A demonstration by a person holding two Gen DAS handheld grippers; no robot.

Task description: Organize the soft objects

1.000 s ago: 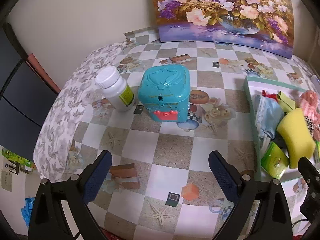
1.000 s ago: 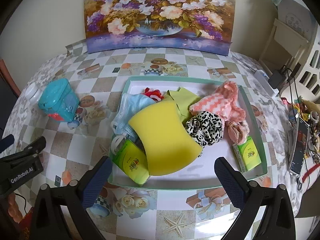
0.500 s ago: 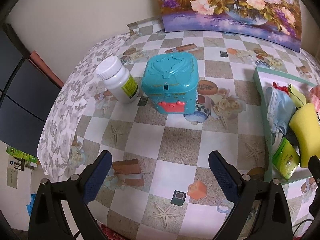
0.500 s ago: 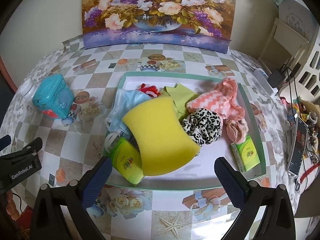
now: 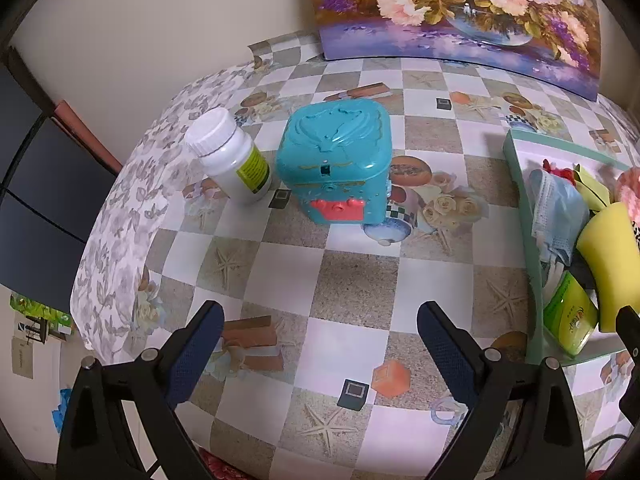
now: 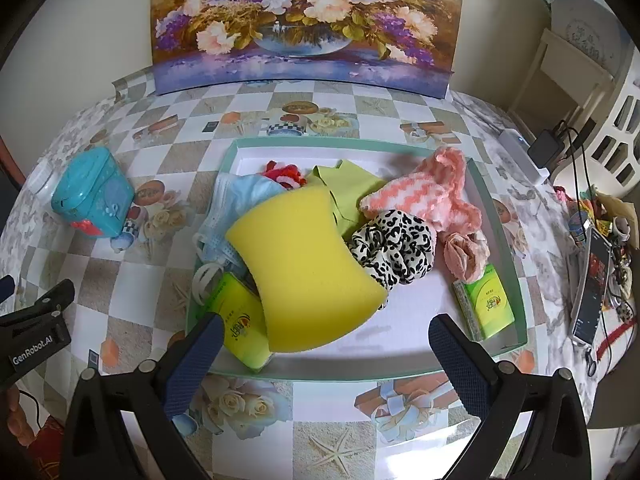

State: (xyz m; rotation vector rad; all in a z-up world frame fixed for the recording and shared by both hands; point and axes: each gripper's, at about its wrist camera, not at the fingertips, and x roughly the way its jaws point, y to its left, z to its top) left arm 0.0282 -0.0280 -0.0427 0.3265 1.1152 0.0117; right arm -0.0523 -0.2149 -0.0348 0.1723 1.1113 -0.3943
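Note:
A green-rimmed tray holds a pile of soft things: a large yellow sponge, blue face masks, a leopard-print scrunchie, a pink-and-white knit piece, a light green cloth and two green tissue packs. My right gripper hangs open just before the tray's near rim, holding nothing. My left gripper is open over bare tablecloth, left of the tray. The sponge shows at that view's right edge.
A teal plastic box and a white pill bottle stand left of the tray. A flower painting leans on the back wall. Cables, a charger and clutter lie at the right. The table edge drops off at the left.
Both grippers have drifted slightly; the left view has shifted so the teal box and bottle sit lower and more central. The tray's contents have not moved. Both stay open.

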